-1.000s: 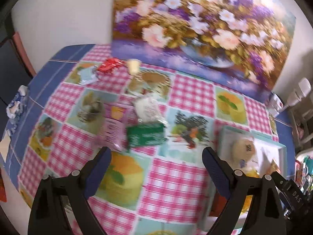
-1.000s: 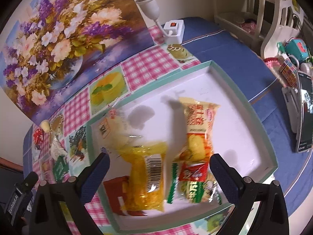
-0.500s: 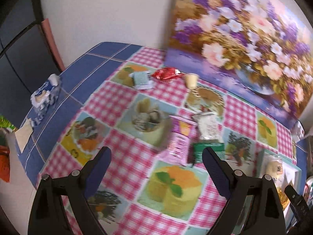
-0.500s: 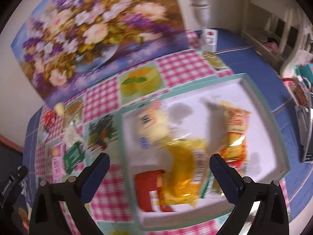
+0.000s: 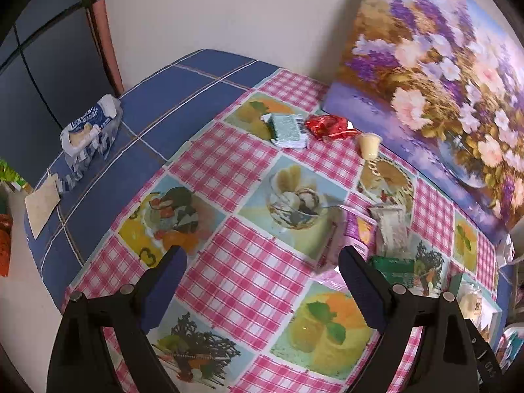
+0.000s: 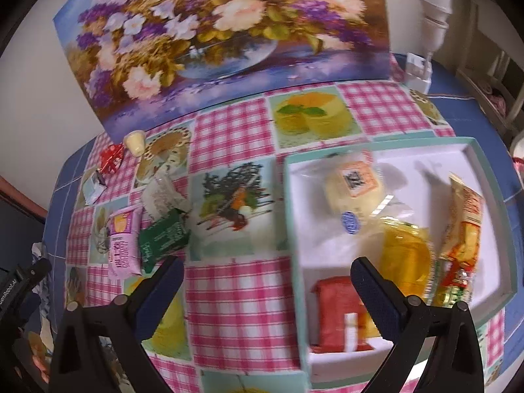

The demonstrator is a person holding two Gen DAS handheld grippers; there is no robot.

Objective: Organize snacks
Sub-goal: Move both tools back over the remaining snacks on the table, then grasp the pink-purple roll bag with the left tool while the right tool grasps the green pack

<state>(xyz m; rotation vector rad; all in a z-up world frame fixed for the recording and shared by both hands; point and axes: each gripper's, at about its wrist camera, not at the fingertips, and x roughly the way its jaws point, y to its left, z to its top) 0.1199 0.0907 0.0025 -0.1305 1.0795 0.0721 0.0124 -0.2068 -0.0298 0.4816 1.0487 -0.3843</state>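
Left wrist view: the left gripper (image 5: 260, 273) hangs above the counter (image 5: 229, 271), which wears a pink-checked cloth printed with desserts; its jaws stand wide apart and hold nothing. Just beyond its right finger lie a pink snack packet (image 5: 347, 242), a clear bag of pale crumbly snack (image 5: 391, 229) and a green packet (image 5: 396, 267), bunched together and touching. Farther off, near the flower painting (image 5: 442, 75) that leans on the wall, sit a pale green barcode packet (image 5: 288, 129), a red foil wrapper (image 5: 329, 126) and a small yellow jelly cup (image 5: 370, 144). A blue-and-white bag (image 5: 88, 131) lies well apart on the blue cloth at the left.

Right wrist view: the right gripper (image 6: 267, 278) has its jaws wide open and empty, straddling the left wall of a teal-rimmed white tray (image 6: 484, 177). In the tray lie a wrapped round bun (image 6: 353, 186), a yellow packet (image 6: 406, 255), a red packet (image 6: 340, 311) and a long yellow-orange packet (image 6: 465, 235) by the right wall. The pink, clear and green packets lie on the cloth left of the tray.
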